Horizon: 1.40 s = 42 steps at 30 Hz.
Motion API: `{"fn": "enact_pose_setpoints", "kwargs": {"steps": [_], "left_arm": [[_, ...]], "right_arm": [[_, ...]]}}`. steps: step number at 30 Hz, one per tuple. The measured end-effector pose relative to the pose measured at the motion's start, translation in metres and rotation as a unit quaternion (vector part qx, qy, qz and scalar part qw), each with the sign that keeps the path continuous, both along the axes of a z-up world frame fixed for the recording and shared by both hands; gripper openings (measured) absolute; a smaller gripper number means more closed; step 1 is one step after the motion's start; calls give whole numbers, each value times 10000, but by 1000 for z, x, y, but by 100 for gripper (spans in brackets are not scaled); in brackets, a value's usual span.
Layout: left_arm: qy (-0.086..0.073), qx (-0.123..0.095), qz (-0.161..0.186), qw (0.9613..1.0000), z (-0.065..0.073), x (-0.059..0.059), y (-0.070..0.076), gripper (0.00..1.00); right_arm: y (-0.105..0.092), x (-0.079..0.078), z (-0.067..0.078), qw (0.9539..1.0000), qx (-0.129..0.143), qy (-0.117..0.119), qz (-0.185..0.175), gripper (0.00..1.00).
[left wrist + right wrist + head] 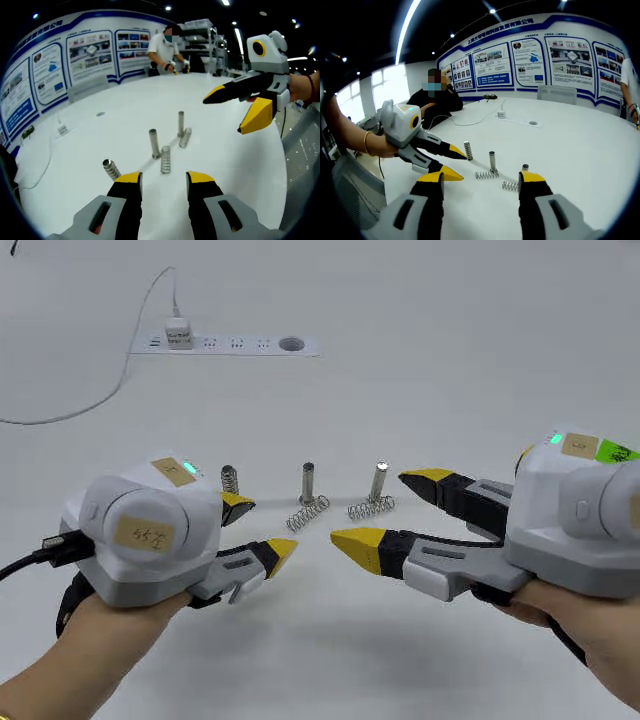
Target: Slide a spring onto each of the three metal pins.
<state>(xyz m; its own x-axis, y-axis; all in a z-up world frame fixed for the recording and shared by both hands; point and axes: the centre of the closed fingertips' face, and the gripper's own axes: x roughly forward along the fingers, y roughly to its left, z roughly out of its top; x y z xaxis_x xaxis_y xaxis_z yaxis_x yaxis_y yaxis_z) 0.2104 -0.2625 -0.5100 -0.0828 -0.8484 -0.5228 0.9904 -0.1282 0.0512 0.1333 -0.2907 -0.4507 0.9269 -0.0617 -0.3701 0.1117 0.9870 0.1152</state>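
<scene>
My left gripper (165,176) and right gripper (484,176) both agape, empty. Leftmost grey metal pin (229,480) already wears spring. Loose coiled steel spring (308,513) lies at foot of middle pin (308,483), second spring (371,507) by right pin (379,480). I'd pinch mid-coil lightly, align bore over pin tip.

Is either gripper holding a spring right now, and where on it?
Nothing is held. The left gripper and the right gripper are both open and empty, clear of the loose springs.
</scene>
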Motion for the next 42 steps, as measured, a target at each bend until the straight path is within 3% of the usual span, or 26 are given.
{"fn": "enact_pose_setpoints", "kwargs": {"steps": [3,9,12,15,18,33,35,38,40,41,42], "left_arm": [[18,40,-49,10000,-4,0,-5,34],[216,109,-49,9997,-12,-3,-14,28],[90,231,-89,9997,-19,-1,-17,25],[128,218,-128,9996,-21,-3,-22,23],[18,288,-222,9993,-26,-3,-25,21],[163,444,-406,9981,-30,-10,-28,11],[149,470,-386,9980,-30,-9,-27,11],[276,506,-372,9976,-30,-10,-22,10],[266,437,-327,9982,-26,-10,-16,10],[268,400,-312,9984,-23,-10,-15,10],[314,339,-275,9986,-18,-10,-12,10]], "right_arm": [[0,-5,-2,10000,35,-14,-23,62],[-3,-16,-13,9998,71,161,-106,63],[-5,-20,-15,9997,84,177,-164,63],[-6,-21,-11,9993,267,88,-239,63],[-7,-20,-9,9991,304,19,-283,63],[-12,-16,-11,9980,399,30,-481,62],[-13,-15,-11,9976,458,21,-528,62],[-15,-15,-10,9965,584,-25,-602,61],[-16,-14,-7,9955,704,-100,-630,61],[-16,-12,-5,9943,821,-172,-662,61],[-14,-9,2,9917,1032,-389,-668,60]]}}
